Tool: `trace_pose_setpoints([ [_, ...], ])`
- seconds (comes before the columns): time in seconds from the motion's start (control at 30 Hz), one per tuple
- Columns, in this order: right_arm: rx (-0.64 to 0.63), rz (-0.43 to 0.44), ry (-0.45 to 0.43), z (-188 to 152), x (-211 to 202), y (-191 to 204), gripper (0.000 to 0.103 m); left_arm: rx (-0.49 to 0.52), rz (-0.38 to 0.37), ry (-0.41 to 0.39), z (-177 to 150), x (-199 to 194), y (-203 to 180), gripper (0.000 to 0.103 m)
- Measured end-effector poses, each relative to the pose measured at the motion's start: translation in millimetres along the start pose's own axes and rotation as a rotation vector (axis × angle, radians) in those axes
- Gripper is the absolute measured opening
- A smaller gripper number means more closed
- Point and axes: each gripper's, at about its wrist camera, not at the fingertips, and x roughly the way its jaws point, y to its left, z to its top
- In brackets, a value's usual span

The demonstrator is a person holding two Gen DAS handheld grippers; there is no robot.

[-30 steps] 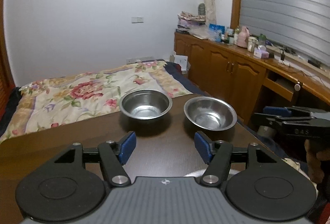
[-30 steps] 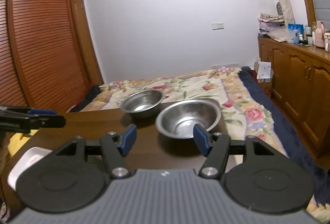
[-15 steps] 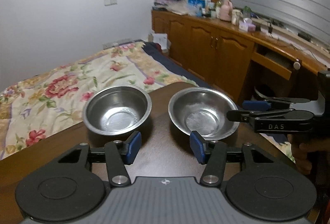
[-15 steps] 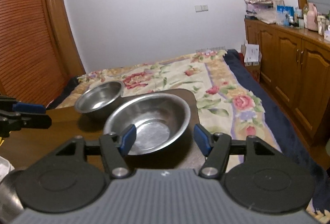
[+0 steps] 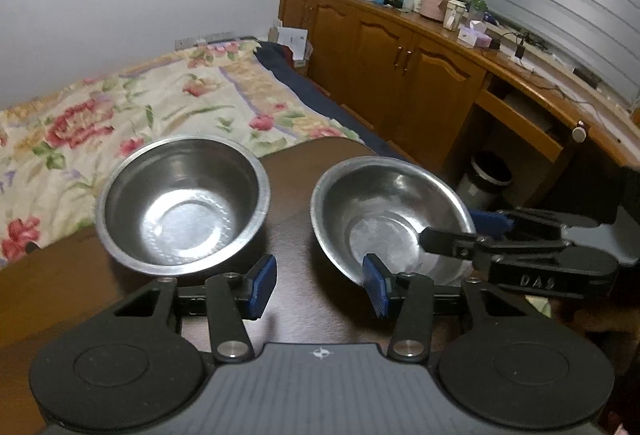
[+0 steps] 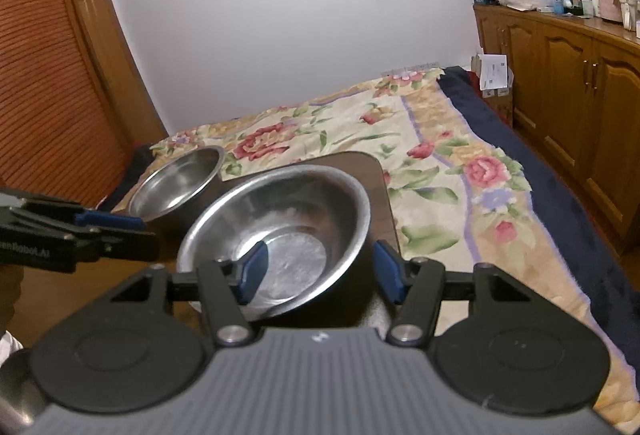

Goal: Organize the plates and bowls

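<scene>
Two steel bowls stand on a dark wooden table (image 5: 292, 195). The deeper left bowl (image 5: 182, 203) also shows in the right wrist view (image 6: 176, 183). The wider right bowl (image 5: 384, 219) fills the middle of the right wrist view (image 6: 280, 231). My right gripper (image 6: 320, 271) is open and straddles this bowl's near rim, one finger inside and one outside. In the left wrist view my right gripper (image 5: 464, 231) reaches in from the right over that rim. My left gripper (image 5: 320, 285) is open and empty, just short of the gap between the bowls.
A bed with a floral cover (image 6: 400, 139) lies beyond the table's far edge. Wooden cabinets (image 5: 400, 63) with clutter on top run along the right wall. A slatted wardrobe (image 6: 44, 91) stands at the left. A waste bin (image 5: 486, 179) sits under the desk.
Both grippers have moved forward and down toward the bowls. My right gripper now has its fingers around the right bowl's rim; before, it was short of it.
</scene>
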Motion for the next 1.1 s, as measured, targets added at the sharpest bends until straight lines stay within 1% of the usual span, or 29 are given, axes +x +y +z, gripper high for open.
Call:
trace_pose_setpoints([
  [0.17, -0.004, 0.017, 0.011, -1.1, 3.5, 2.1, 0.049, -0.009, -0.002, 0.030, 1.4, 14.8, -2.0, 0.049],
  [0.43, 0.012, 0.024, 0.022, 0.2, 6.0, 2.5, 0.046, -0.015, -0.013, 0.042, 5.5, 22.6, -2.6, 0.045],
  [0.5, 0.022, 0.027, 0.026, -0.1, 8.1, 0.9, 0.041, -0.021, -0.020, 0.050, 5.4, 25.2, -2.2, 0.039],
  [0.53, 0.028, 0.031, 0.029, 0.0, 8.4, 0.4, 0.040, -0.024, -0.025, 0.055, 5.3, 26.6, -2.0, 0.036],
  [0.57, 0.033, 0.033, 0.030, -0.4, 8.7, 0.1, 0.039, -0.027, -0.031, 0.061, 4.6, 27.3, -2.1, 0.030],
  [0.6, 0.036, 0.034, 0.031, -0.8, 8.8, 0.0, 0.036, -0.028, -0.028, 0.063, 3.8, 27.2, -1.9, 0.029],
  [0.63, 0.040, 0.035, 0.032, -1.1, 8.8, -0.1, 0.034, -0.025, -0.027, 0.060, 3.1, 26.1, -2.1, 0.029],
  [0.67, 0.044, 0.038, 0.031, -1.9, 8.5, -0.1, 0.029, -0.027, -0.029, 0.059, 2.7, 24.9, -2.7, 0.026],
  [0.7, 0.048, 0.042, 0.034, -2.4, 8.4, -0.5, 0.028, -0.028, -0.028, 0.058, 2.4, 23.2, -2.8, 0.025],
  [0.9, 0.072, 0.050, 0.037, -1.8, 4.3, -0.8, 0.026, -0.019, -0.027, 0.029, 0.9, 4.8, -7.8, 0.025],
  [1.1, 0.063, 0.055, 0.011, 0.3, -10.4, 9.2, 0.026, 0.004, -0.021, -0.013, -1.2, -20.4, -12.1, 0.025],
])
